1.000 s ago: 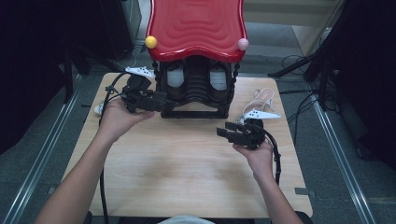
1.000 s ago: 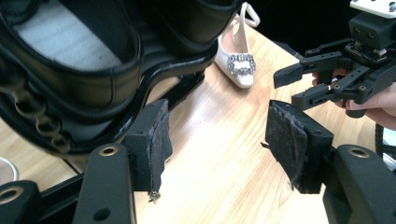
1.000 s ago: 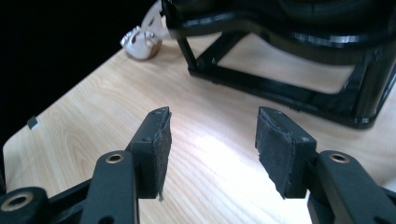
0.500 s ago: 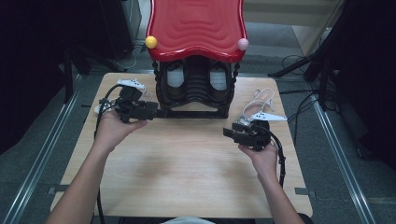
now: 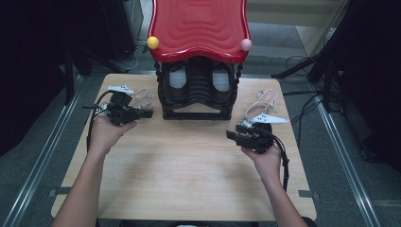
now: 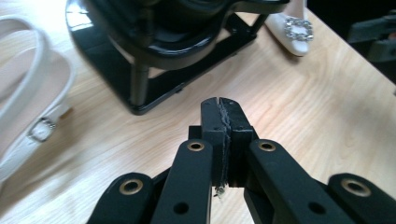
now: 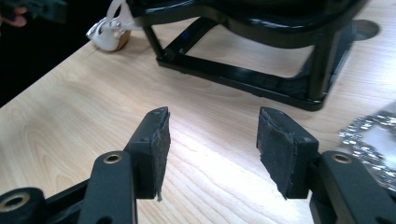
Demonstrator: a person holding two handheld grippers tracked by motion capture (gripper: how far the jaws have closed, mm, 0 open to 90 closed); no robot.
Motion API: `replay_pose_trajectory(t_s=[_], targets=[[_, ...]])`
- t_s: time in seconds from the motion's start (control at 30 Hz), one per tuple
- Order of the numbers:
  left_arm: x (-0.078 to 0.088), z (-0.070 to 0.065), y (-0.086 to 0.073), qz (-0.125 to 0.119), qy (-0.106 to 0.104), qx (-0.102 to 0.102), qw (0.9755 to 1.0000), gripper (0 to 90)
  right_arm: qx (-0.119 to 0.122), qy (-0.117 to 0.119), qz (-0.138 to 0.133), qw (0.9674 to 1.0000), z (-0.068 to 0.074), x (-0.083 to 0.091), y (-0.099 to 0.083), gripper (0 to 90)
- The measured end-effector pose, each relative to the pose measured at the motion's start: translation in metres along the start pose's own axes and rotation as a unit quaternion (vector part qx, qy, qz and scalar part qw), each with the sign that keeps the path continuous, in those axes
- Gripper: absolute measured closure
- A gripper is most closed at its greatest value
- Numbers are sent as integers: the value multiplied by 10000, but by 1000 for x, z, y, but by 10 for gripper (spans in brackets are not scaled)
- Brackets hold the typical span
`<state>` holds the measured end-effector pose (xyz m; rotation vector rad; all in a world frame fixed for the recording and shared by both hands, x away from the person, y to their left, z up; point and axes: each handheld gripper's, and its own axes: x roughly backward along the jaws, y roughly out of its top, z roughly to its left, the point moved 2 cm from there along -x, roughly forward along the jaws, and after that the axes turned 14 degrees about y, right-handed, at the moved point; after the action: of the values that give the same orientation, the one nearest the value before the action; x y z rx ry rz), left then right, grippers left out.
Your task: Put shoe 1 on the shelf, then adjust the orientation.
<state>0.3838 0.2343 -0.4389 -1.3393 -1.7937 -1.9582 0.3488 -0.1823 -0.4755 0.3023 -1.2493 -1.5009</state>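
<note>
A black shoe rack (image 5: 196,113) with a wavy red top (image 5: 198,28) stands at the back middle of the wooden table (image 5: 189,175). A white strappy sandal (image 5: 142,98) lies left of the rack, and a white heeled sandal (image 5: 265,106) with a sparkly buckle lies to its right. My left gripper (image 5: 147,113) points at the rack's left foot. Its jaws have just been closing and now stand shut (image 6: 223,105) with nothing between them. Over bare wood right of the rack, my right gripper (image 5: 231,135) is open and empty (image 7: 212,126).
Pale shoes (image 5: 177,78) sit inside the rack. A yellow ball (image 5: 152,42) and a pink ball (image 5: 246,45) cap the red top's front corners. Cables trail from both grippers, and metal rails (image 5: 42,161) run along both table sides.
My left gripper has come down and toward the near side, away from the rack's upper left, to sit low beside the left sandal. The right gripper has hardly moved.
</note>
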Motion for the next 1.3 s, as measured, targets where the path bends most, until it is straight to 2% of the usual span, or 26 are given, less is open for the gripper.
replay_pose_trajectory(t_s=[0.13,0.23,0.4,0.7,0.9,0.93,1.1,1.17,1.3], targets=[[1,10,-3,-49,117,162,9998,898,22,122,96,9999,4,-8,-1,453],[0,18,-2,-115,120,305,9994,898,31,203,156,9997,7,-13,0,453],[-5,27,4,0,315,333,9989,898,70,280,228,9993,8,-21,1,452],[-13,50,23,24,580,500,9971,898,30,403,250,9989,7,-27,3,451],[-26,70,31,46,778,695,9945,899,-29,421,317,9986,7,-31,2,449],[-29,75,32,56,789,791,9937,899,-42,434,334,9985,7,-32,2,449],[-47,83,33,165,1004,890,9908,899,-34,445,385,9983,8,-34,1,448],[-55,86,29,252,894,1072,9899,899,-43,460,387,9982,7,-34,0,446],[-64,83,16,328,790,1077,9905,898,-81,442,394,9982,7,-33,-1,441]])
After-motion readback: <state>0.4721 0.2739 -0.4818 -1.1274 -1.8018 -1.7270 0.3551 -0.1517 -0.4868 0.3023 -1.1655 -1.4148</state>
